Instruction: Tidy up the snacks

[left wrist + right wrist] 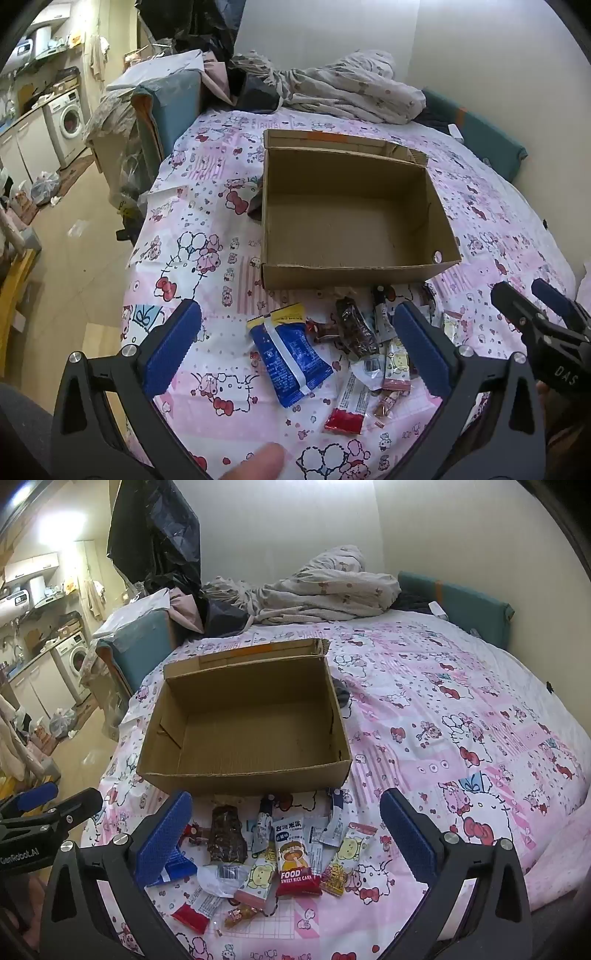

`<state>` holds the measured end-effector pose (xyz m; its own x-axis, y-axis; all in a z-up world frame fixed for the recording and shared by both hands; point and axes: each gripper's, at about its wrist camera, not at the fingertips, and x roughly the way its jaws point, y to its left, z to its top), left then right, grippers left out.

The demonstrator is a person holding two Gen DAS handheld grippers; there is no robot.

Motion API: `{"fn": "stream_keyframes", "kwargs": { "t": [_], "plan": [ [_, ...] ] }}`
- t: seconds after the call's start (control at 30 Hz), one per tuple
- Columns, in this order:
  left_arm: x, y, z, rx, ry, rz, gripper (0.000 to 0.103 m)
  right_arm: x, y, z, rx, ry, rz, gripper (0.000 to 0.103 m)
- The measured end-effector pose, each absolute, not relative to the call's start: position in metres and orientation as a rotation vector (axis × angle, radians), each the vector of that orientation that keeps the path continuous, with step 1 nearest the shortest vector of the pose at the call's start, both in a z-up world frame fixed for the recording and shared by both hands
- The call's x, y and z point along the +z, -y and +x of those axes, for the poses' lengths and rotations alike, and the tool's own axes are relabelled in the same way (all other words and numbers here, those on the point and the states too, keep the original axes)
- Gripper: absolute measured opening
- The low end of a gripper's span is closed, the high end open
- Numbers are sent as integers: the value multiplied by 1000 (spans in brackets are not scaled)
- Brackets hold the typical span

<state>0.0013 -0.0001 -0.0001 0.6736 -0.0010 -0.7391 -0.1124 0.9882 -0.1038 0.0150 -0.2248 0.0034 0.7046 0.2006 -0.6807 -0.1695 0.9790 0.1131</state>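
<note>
Since the snacks (273, 860) lie in a loose heap on the patterned bedspread (461, 716), just in front of the near wall of the open cardboard box (243, 775), they are most likely meant to go over that wall one at a time. They look light and crinkly: film wrappers that would slide on each other and crumple under a hard squeeze. The blue packet (291, 354), flat and broad, sits a little apart on the left of the pile and seems best taken across its short width near one sealed end. The red sweet rice cake pack (293, 856) overlaps several smaller sachets, so lifting it by its upper edge may drag neighbours along. The dark brown wrapped bar (226, 834) looks stiffer and should stand a firmer pinch at its middle. The tiny candies at the near edge of the heap are probably the hardest to pick cleanly off soft bedding. The left gripper (295, 343) hangs above the pile with its blue-padded jaws spread fully wide, holding nothing, the blue packet lying between them on the cloth. The right gripper (286, 834) is likewise fully spread and empty, framing the middle of the heap. The box is empty inside, and crumpled bedding (317, 590) lies well beyond it near the wall.
</note>
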Motion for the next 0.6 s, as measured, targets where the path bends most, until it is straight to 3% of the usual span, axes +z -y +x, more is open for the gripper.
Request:
{"fn": "stream_keyframes", "kwargs": {
  "t": [0.6],
  "plan": [
    [5, 2, 0, 49, -803, -137, 103, 6, 226, 14, 207, -750, 41, 103]
  ]
}}
